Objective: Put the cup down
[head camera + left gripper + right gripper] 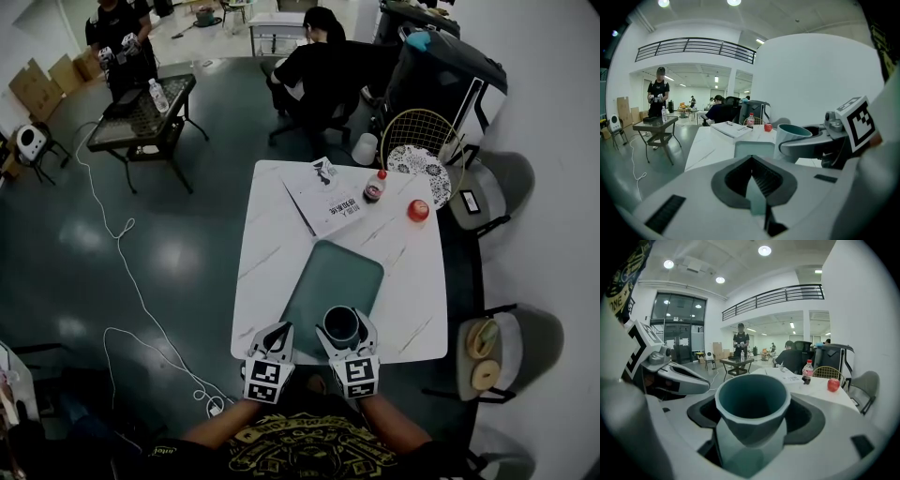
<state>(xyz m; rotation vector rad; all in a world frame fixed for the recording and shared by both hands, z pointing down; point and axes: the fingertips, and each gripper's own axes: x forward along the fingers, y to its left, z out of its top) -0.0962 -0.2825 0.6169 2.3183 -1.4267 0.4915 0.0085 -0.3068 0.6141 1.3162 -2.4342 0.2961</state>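
Teal cup upright, mouth up, between jaws of right gripper

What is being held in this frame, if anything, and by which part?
The right tongs hold the teal faceted cup by its lower body, one jaw on each side, rim upward. The left tongs are shut on nothing.

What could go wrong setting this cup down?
1. The right gripper holds the teal faceted cup near the front edge of the white marble table; released here, it could be knocked off.
2. It is over a corner of the teal rectangular mat; a base half on it might rock.
3. The shut left gripper is close alongside and could bump it.
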